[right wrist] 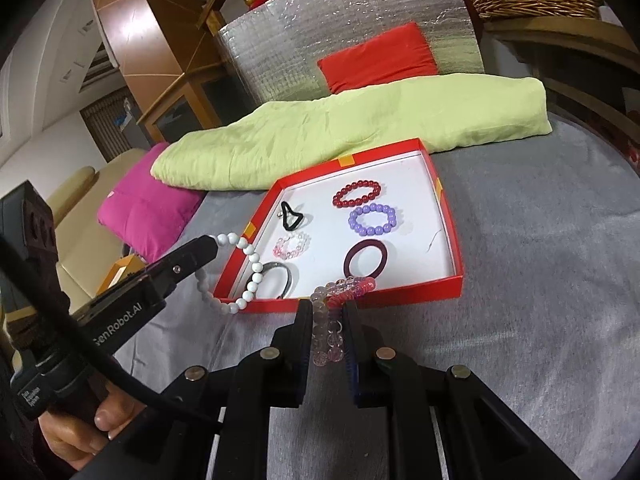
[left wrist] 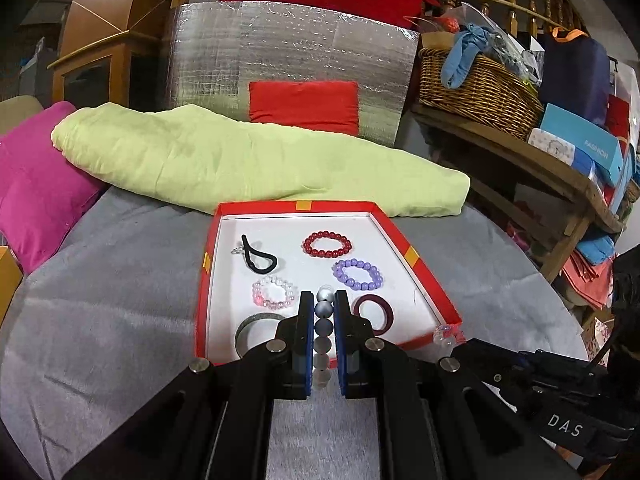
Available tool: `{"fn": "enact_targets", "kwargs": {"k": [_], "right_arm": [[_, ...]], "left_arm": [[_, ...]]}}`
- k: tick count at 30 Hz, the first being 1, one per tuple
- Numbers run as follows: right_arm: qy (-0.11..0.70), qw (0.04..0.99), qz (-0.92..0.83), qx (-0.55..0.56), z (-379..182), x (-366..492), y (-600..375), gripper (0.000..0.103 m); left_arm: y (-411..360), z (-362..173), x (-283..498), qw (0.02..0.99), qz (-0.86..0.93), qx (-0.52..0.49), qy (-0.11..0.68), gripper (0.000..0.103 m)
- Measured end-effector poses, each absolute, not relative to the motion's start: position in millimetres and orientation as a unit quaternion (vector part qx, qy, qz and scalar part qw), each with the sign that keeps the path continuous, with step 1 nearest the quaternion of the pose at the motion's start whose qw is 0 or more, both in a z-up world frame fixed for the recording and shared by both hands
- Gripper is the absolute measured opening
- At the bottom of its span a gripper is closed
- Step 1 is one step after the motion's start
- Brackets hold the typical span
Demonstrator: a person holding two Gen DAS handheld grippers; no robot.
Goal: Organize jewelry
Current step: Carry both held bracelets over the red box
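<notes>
My left gripper (left wrist: 324, 300) is pinching a white pearl-like bead bracelet (left wrist: 323, 332), the strand running straight down the middle of the left wrist frame between the blue pads (left wrist: 307, 344). In the right wrist view that same strand (right wrist: 250, 276) dangles at centre left, draped across the near left rim of the shallow red cardboard box with a white floor (right wrist: 452, 224). My right gripper (right wrist: 327, 308) is clamped on a clear-and-pink glass bead bracelet (right wrist: 332, 328), bunched at lower centre with a coiled red-pink band (right wrist: 352, 294) tangled in; I judge both sit just over the box's near edge.

Now the tally. Six pieces already lie apart on the white floor: a black cord loop with a silver clasp (left wrist: 258, 258) upper left, a dark red bead bracelet (left wrist: 327, 243) upper middle, a lilac bead bracelet (left wrist: 357, 275) below it, a pale pink crystal bracelet (left wrist: 274, 291), a grey metal bangle (left wrist: 256, 330) near left, and a maroon ring bangle (left wrist: 374, 314) near right. So I reckon we're well along: two bracelets in hand left to set down, with open floor at the far right.

The box rests on a grey felt-like cover (right wrist: 540, 280). Behind it lies a folded lime-green cloth (left wrist: 240, 164), a magenta cushion (left wrist: 36, 188) at left, a silver foil-quilted panel (left wrist: 288, 56) with a red cushion (left wrist: 304, 106), and a wicker basket (left wrist: 476, 88) on a cluttered wooden shelf (left wrist: 540, 164) upper right.
</notes>
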State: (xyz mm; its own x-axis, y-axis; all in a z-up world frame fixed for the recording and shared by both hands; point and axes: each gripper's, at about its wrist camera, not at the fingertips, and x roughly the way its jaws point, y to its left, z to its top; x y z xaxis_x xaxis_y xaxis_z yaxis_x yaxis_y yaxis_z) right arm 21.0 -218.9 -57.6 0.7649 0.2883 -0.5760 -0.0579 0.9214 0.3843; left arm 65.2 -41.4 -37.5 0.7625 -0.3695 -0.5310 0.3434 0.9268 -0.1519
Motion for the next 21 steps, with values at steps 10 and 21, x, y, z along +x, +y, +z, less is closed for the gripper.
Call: {"fn": "enact_targets", "kwargs": {"k": [10, 21], "right_arm": [[0.319, 0.926, 0.077, 0.188, -50, 37, -235, 0.016], [0.316, 0.925, 0.066, 0.201, -48, 66, -246, 0.016]], "left_arm": [[-50, -38, 78, 0.938, -0.187, -0.028, 0.289, 0.010], [-54, -51, 99, 0.936, -0.173, -0.033, 0.304, 0.010]]}}
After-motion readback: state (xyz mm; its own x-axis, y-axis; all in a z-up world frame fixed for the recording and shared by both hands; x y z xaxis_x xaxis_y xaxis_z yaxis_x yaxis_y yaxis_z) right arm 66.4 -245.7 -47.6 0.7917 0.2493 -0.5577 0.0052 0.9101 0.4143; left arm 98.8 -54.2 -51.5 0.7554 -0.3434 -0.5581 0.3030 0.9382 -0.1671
